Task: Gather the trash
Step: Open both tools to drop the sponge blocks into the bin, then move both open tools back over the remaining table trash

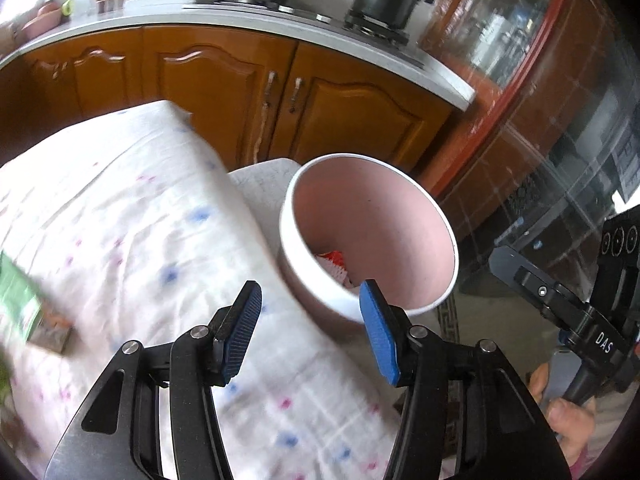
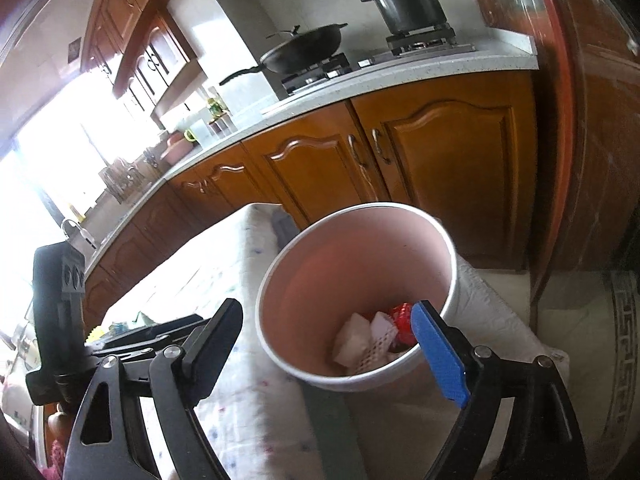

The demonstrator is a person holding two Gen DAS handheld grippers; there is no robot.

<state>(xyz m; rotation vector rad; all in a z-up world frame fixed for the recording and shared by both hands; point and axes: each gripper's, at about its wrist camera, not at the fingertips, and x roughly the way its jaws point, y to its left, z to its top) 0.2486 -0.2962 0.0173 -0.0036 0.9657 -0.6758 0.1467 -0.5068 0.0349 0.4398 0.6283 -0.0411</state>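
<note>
A round bin [image 1: 400,224], white outside and pink inside, stands beside the table's right edge. In the right wrist view the bin [image 2: 352,264] holds white crumpled paper [image 2: 352,340], white foam netting and a red wrapper [image 2: 402,318]. My left gripper [image 1: 310,320] is open and empty, over the table edge just left of the bin. My right gripper [image 2: 328,340] is open and empty, just above the bin's near rim. A green packet [image 1: 20,300] and a small brown box [image 1: 52,334] lie on the table at far left.
The table carries a white cloth [image 1: 140,220] with blue and pink dots. Behind stand wooden kitchen cabinets [image 1: 224,80], a counter with a stove, a black pan [image 2: 308,50] and a steel pot [image 2: 412,4]. A glass door [image 1: 560,140] is at right.
</note>
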